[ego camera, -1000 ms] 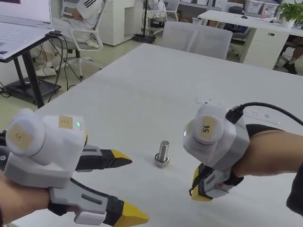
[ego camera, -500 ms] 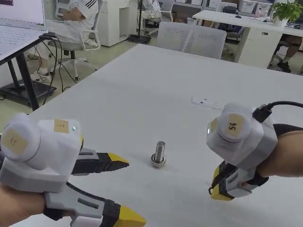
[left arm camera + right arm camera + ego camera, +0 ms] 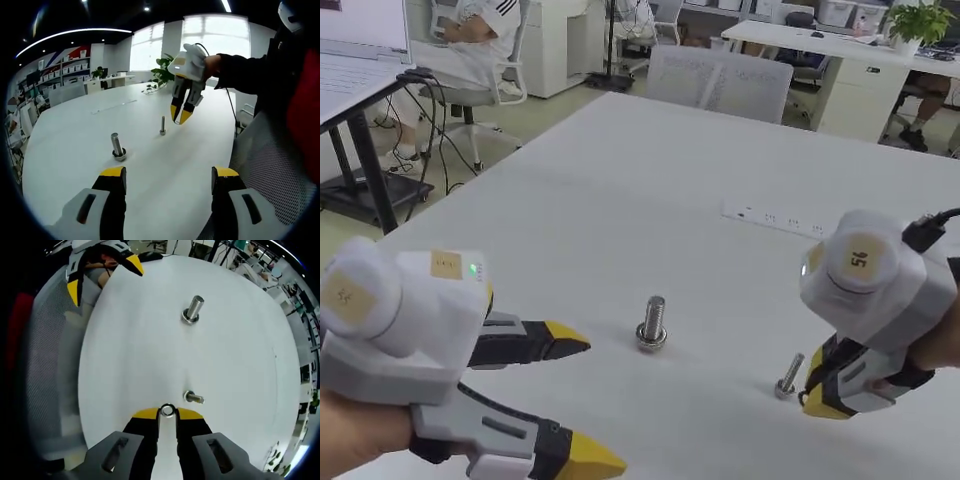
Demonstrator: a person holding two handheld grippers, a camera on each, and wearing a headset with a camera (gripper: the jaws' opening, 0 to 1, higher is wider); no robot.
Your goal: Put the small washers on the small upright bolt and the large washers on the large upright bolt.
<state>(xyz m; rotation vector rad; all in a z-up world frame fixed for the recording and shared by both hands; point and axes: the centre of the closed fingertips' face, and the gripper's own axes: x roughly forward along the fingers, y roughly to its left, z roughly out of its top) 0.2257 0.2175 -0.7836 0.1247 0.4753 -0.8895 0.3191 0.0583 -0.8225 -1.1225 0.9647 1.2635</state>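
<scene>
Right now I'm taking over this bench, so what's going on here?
A person holds tongs in each hand over a white table. The right tongs are shut on a small washer, close beside the small upright bolt but not on it yet. The left tongs hang open and empty, near the large upright bolt.

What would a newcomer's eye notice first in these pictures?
First, the two yellow-tipped grippers over the white table: the left gripper, jaws wide open, at the lower left of the head view, and the right gripper at the lower right. The right gripper view shows a small washer pinched between its tips, beside the small upright bolt. The large upright bolt stands mid-table.
</scene>
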